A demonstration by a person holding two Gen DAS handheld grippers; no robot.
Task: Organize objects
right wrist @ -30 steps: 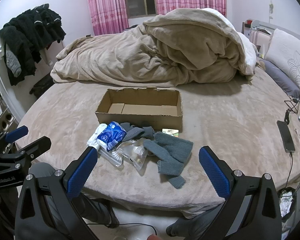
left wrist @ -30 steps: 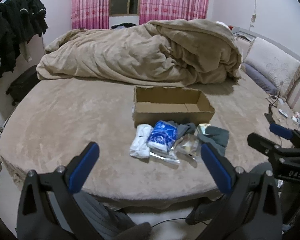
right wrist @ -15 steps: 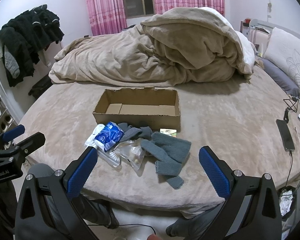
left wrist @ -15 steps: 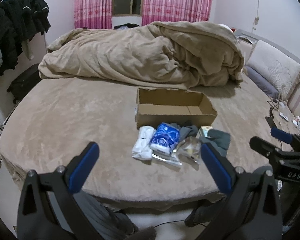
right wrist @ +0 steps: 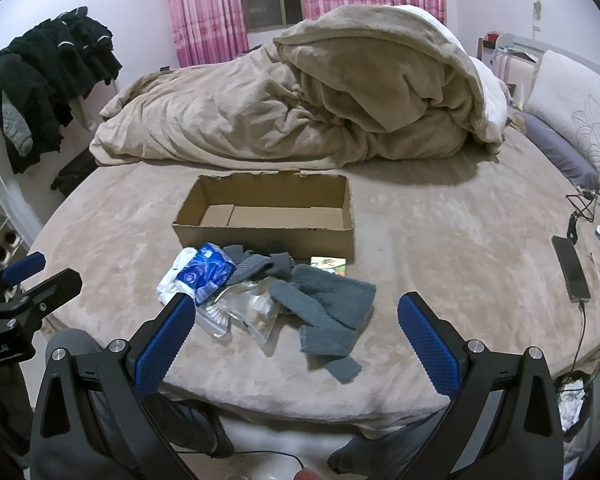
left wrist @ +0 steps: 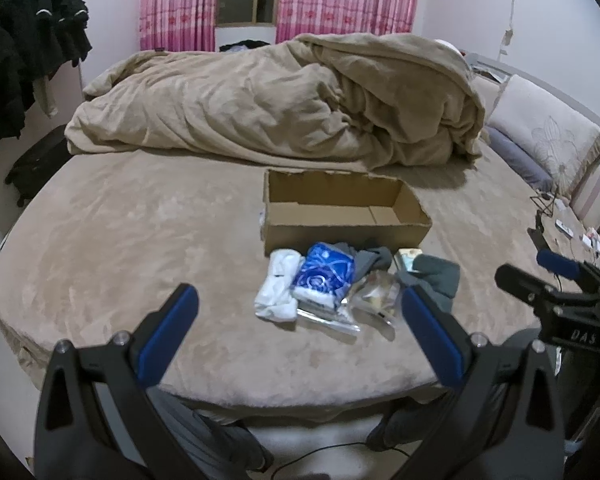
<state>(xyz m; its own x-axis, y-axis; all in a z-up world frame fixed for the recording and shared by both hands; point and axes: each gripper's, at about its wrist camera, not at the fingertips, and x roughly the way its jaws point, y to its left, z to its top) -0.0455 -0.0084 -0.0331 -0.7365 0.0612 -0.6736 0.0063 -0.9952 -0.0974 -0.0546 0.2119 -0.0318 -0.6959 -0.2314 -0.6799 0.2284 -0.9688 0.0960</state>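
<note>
An open, empty cardboard box sits on the tan bed. In front of it lies a small pile: a white cloth roll, a blue tissue pack, clear plastic bags, grey knit gloves and a small card pack. My left gripper is open and empty, short of the pile. My right gripper is open and empty, just short of the gloves and bags.
A crumpled tan duvet is heaped behind the box. Pillows lie at the right. A phone on a cable lies near the bed's right edge. Dark clothes hang at the left. The bed's front edge is just below both grippers.
Both grippers have moved a little closer to the pile and box. Both stayed open and nothing on the bed has moved.
</note>
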